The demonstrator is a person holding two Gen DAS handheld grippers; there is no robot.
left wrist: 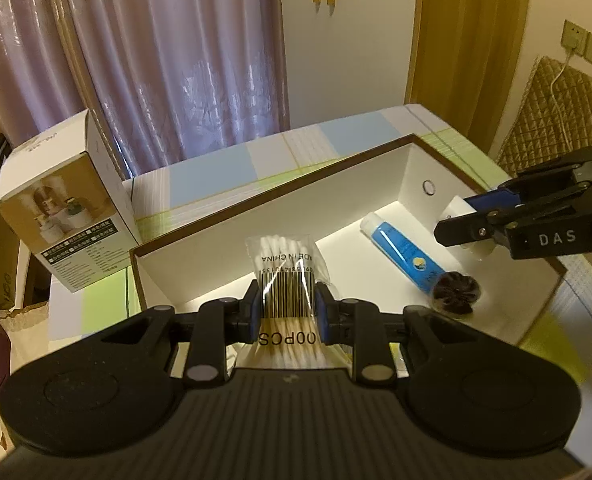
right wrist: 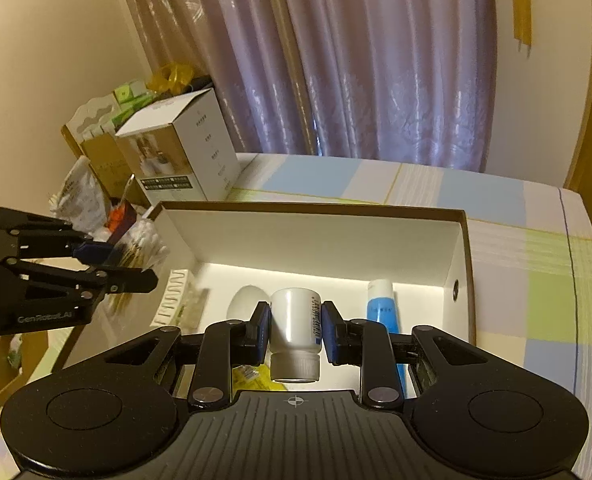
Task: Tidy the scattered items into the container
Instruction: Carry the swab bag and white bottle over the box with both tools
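The blue-padded fingers (left wrist: 254,312) of the left gripper (left wrist: 289,312) are clenched on a clear plastic bag of cotton swabs (left wrist: 287,276) (barcode facing the camera, "MADE IN CHINA" upside down), held just over the near wall of the open white cardboard box with a brown rim (left wrist: 279,216). The right gripper (right wrist: 294,330) has its own pads (right wrist: 262,332) pressed against either side of a white plastic bottle with a ribbed cap (right wrist: 296,332), cap pointing back toward the camera, hanging above the box floor.

Inside the box a blue and white tube (left wrist: 402,250) lies flat near the far end wall, with a dark pleated round thing (left wrist: 454,290) touching its lower end. From the right wrist view a white rounded object (right wrist: 245,300) sits on the box floor just left of the bottle, and something yellow (right wrist: 255,378) shows beneath it, too hidden to identify.

The box rests on a checked cloth of pale blue, green and white (right wrist: 536,280). A white printed carton (left wrist: 61,216) stands upright just beyond the box's left corner, and mauve curtains (left wrist: 167,60) hang behind.
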